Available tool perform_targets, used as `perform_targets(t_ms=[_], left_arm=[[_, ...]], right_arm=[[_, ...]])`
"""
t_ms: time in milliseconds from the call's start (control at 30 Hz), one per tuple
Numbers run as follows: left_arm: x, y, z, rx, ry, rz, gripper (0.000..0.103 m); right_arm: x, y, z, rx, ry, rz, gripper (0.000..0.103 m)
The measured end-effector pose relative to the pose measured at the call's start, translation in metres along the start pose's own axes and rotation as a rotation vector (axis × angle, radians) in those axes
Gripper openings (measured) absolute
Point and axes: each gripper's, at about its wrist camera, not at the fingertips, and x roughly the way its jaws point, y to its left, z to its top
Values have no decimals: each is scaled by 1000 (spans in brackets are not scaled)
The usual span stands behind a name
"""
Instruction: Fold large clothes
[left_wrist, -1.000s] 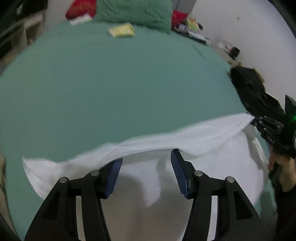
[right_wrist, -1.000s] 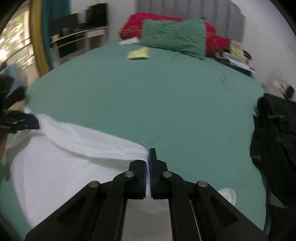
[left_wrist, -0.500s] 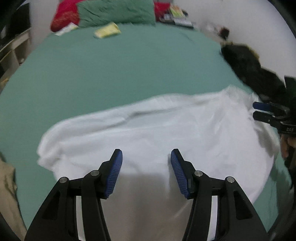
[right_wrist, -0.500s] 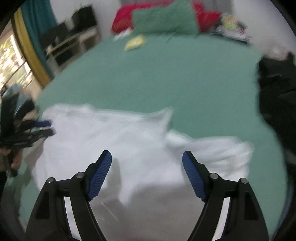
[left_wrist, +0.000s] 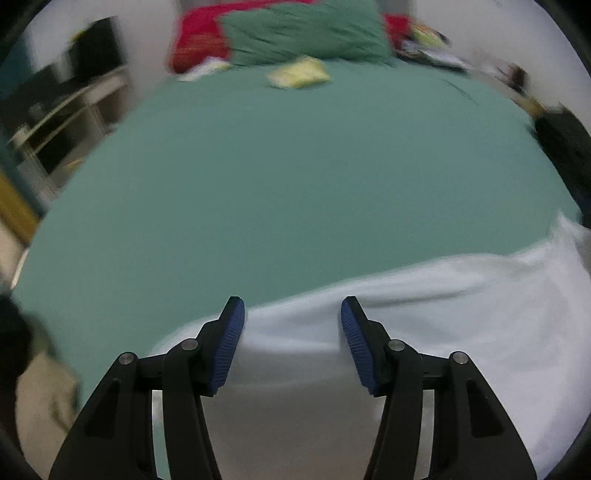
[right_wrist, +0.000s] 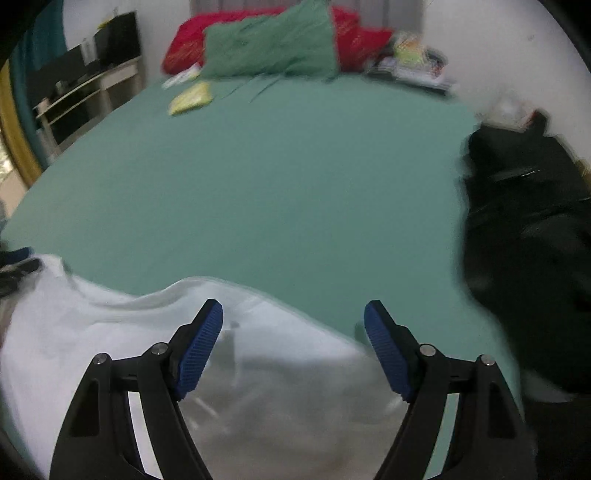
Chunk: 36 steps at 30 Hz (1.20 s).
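A large white garment (left_wrist: 443, 317) lies spread at the near edge of a bed with a green sheet (left_wrist: 295, 177). My left gripper (left_wrist: 292, 321) is open and empty, its blue pads above the garment's far left edge. In the right wrist view the same garment (right_wrist: 110, 343) fills the lower left. My right gripper (right_wrist: 293, 325) is wide open and empty, over the garment's right part. The left gripper's tip (right_wrist: 18, 260) shows at the far left edge of that view.
A green pillow (right_wrist: 269, 44) and red pillows (right_wrist: 192, 40) lie at the head of the bed, with a yellow packet (right_wrist: 190, 96) on the sheet. A black bag (right_wrist: 528, 236) sits at the bed's right side. A desk with shelves (right_wrist: 81, 88) stands at the left.
The right gripper opened and let go of the garment's edge. The garment dropped flat on the bed. Both grippers have pulled back toward the near edge, and both views are blurred by motion.
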Motion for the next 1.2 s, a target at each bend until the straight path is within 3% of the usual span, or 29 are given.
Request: perform_targets(t_ms=[133,200,300,367,433,467,500,533,567,600,633,667,933,1033,1200], left_arm=[[-35,51,-26,-107,-21,0,58],[-56,74,-54,-166,-16,-39,58],[-80,93,-103,-259,33,-126,62],[-86,91,-134,-287,69,-168,65],[-81,69,-159,-260,116,-182,66],[-80,64,-167,-252,133,-183,66],[-84,57,-174,-225,103,-160,66],[-85,50,-178,-194,95,-137,66],[-86,47,-179,-184,101,-130,66],[-89,42,-180,-180,109,-128,61],[-92,37,-181,-165,120,-146,24],[-97,35,-183,-152,139,-149,4],[-158,46,-201,-192,141,-131,3],[-177,55,-227,-223,166,-154,3],[-197,51,-262,-252,201,-169,3]], right_arm=[[-43,-23,-31,89,-11,11,79],[-63,-32,-64,170,28,14,79],[-78,-42,-107,276,101,117,79],[-86,-43,-140,348,114,175,79],[-82,-34,-160,353,154,227,79],[-83,-27,-168,327,129,213,78],[-86,-19,-173,290,115,180,75],[-86,-17,-172,270,115,152,58],[-91,-16,-174,261,109,138,23],[-93,-17,-178,283,109,199,15],[-96,-17,-181,296,107,216,14],[-99,-15,-183,282,102,213,14],[-154,-10,-180,248,46,212,11],[-168,-8,-194,259,64,221,11],[-185,-8,-247,256,141,191,11]])
